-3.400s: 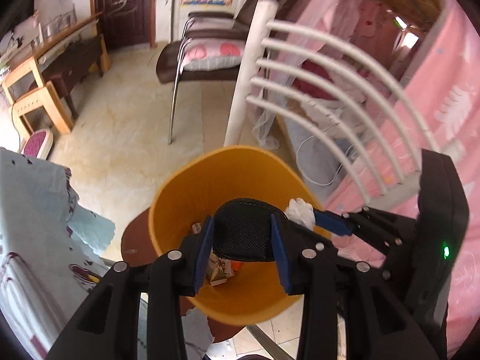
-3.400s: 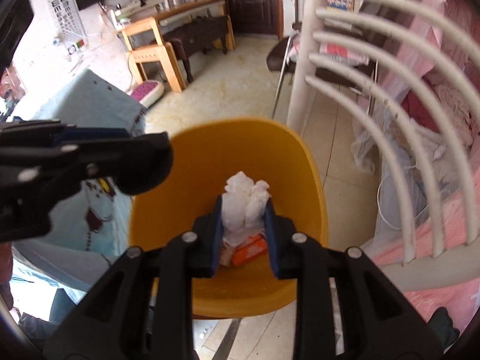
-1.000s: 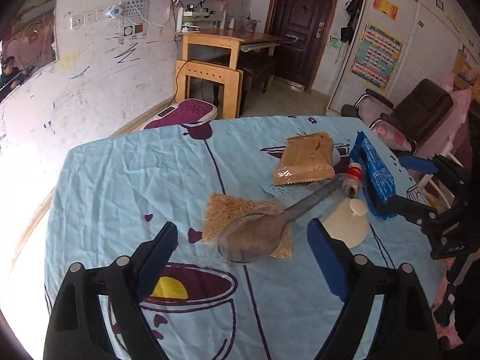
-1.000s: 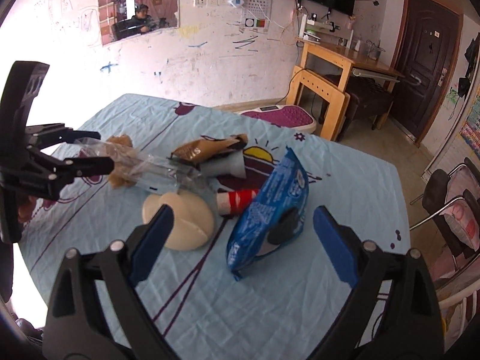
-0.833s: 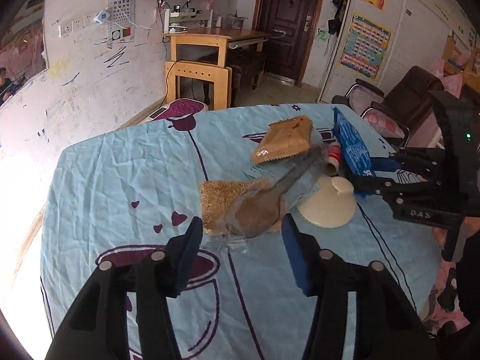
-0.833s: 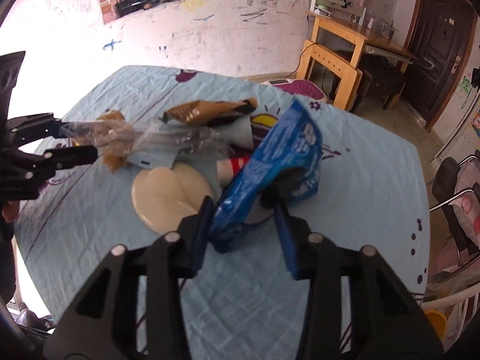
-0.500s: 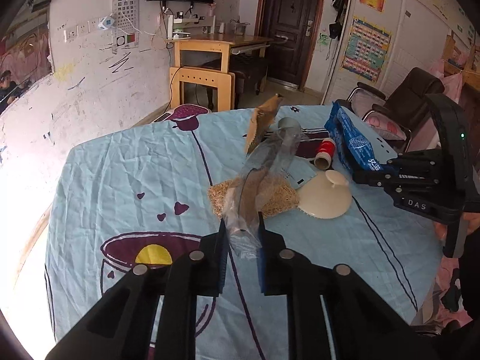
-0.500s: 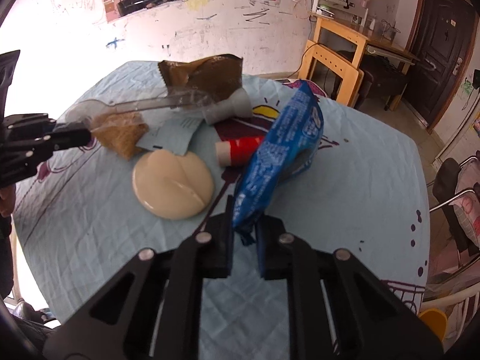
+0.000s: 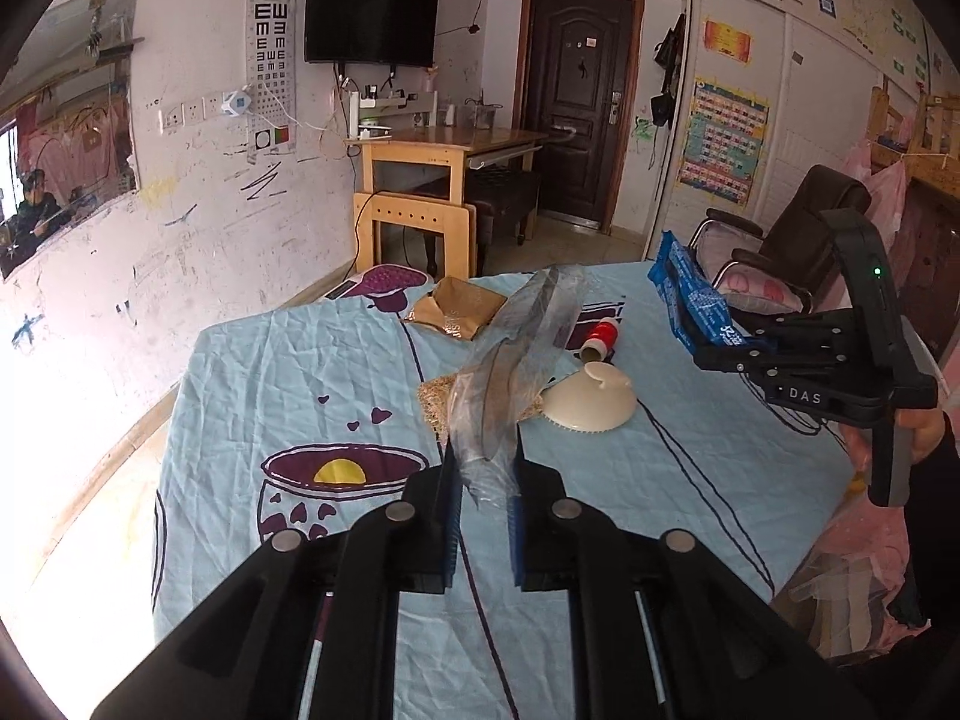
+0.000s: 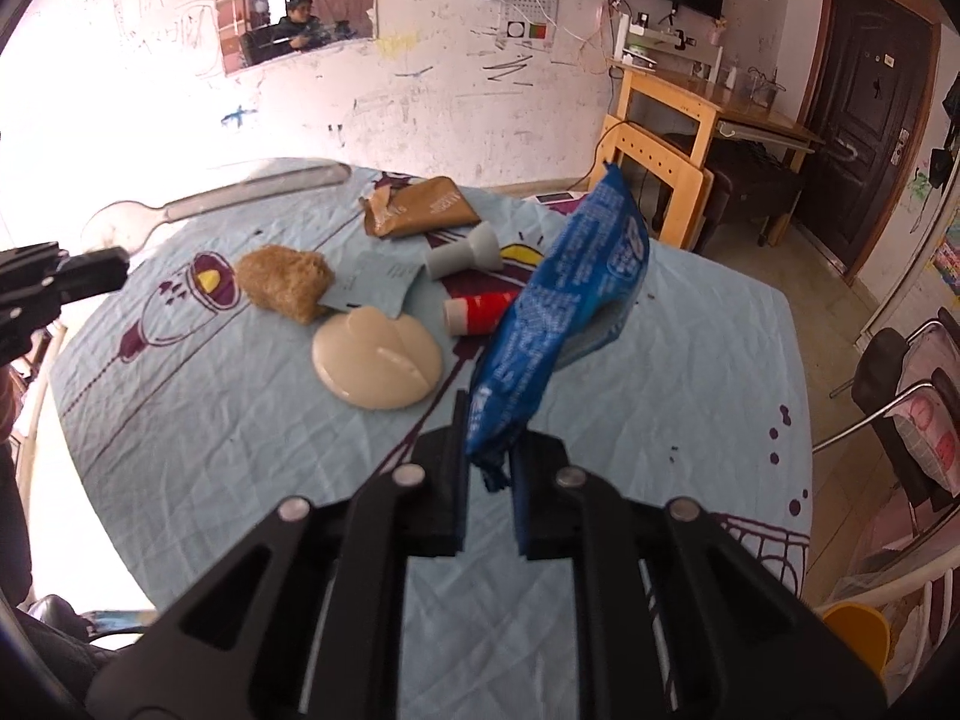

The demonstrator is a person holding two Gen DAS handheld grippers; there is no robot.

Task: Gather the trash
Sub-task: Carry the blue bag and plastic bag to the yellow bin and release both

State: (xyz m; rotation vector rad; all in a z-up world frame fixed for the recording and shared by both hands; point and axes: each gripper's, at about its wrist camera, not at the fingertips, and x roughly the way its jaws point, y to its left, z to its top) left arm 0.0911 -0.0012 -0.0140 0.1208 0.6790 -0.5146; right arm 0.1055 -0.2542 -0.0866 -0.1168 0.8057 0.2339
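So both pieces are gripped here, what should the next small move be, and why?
Probably carry both pieces off the table toward the orange bin at the table's right edge. The left hand-held gripper is shut on the clear plastic wrapper and the right hand-held gripper on the blue snack bag; both hang lifted above the tablecloth, so nothing more needs grasping first.

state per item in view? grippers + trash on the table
left gripper: shut on clear plastic wrapper, lifted off table
right gripper: shut on blue snack bag, lifted
brown wrapper: torn open, lying on tablecloth
cream lid: lying dome side up
red tube: on its side
grey cap: on its side
orange bin: upright on floor
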